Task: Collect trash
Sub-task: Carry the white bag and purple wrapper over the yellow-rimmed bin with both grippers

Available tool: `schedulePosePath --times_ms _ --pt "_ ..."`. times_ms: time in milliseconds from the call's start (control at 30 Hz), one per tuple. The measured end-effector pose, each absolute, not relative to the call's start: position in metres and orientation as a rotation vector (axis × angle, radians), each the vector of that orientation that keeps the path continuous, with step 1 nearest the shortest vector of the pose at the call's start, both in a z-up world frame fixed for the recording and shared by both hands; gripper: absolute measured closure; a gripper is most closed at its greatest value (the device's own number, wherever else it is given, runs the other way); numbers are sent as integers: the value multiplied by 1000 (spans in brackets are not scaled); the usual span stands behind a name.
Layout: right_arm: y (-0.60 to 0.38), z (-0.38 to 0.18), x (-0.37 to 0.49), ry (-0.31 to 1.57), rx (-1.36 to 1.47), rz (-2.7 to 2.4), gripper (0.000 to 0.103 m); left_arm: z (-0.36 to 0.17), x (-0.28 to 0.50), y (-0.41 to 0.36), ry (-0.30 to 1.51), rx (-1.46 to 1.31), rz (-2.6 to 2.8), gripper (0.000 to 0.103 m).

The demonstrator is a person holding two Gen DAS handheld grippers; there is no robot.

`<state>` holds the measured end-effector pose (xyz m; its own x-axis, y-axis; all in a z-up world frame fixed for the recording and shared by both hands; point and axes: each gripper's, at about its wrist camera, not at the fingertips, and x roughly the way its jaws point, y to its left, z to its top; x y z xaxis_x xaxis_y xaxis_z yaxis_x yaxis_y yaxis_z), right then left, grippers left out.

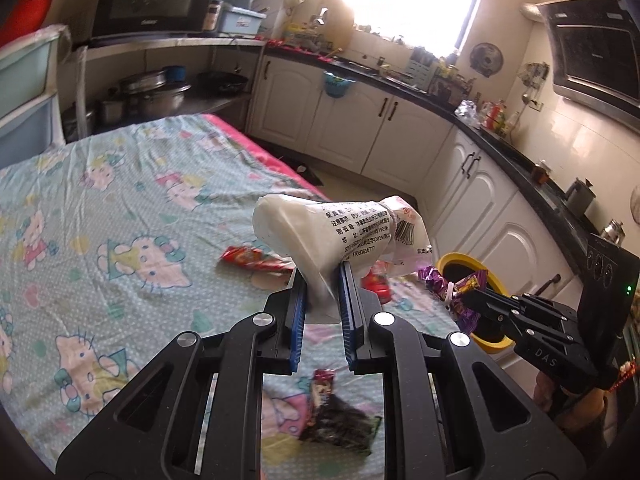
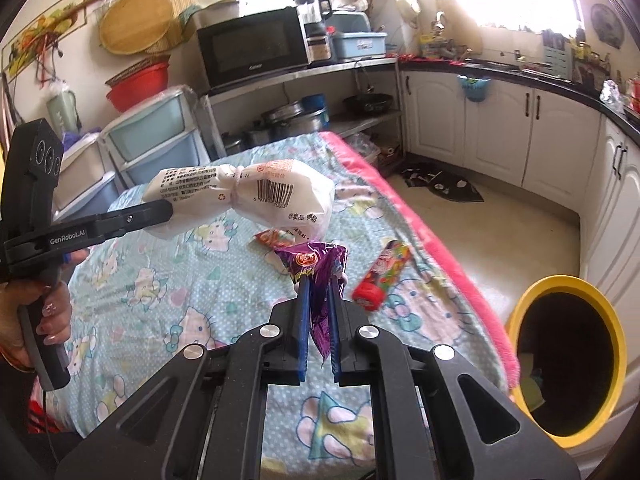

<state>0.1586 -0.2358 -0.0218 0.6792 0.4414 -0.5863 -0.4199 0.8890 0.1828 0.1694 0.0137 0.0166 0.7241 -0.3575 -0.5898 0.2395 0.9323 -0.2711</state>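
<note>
My left gripper [image 1: 323,300] is shut on a white printed plastic bag [image 1: 336,236], knotted in the middle, and holds it above the table. It shows in the right wrist view too, as the left gripper [image 2: 162,210] with the white bag [image 2: 256,194] hanging from it. My right gripper [image 2: 319,296] is shut on a crumpled purple wrapper [image 2: 316,268], lifted off the cloth. From the left wrist view the right gripper [image 1: 466,298] and its purple wrapper [image 1: 434,280] sit in front of the yellow-rimmed bin [image 1: 460,258].
On the Hello Kitty tablecloth [image 2: 160,280] lie a red candy tube [image 2: 382,276], a red-orange wrapper [image 2: 272,237] and a dark wrapper [image 1: 340,424]. The yellow-rimmed bin [image 2: 516,320] stands on the floor off the table's right edge. Kitchen cabinets [image 2: 500,120] line the far side.
</note>
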Motion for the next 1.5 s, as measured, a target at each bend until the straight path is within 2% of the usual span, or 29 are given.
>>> schedulePosePath --times_ms 733,1500 --pt "-338 21 130 538 134 250 95 57 183 -81 612 -92 -483 92" --pt "-453 38 94 405 220 -80 95 58 202 -203 617 0 -645 92"
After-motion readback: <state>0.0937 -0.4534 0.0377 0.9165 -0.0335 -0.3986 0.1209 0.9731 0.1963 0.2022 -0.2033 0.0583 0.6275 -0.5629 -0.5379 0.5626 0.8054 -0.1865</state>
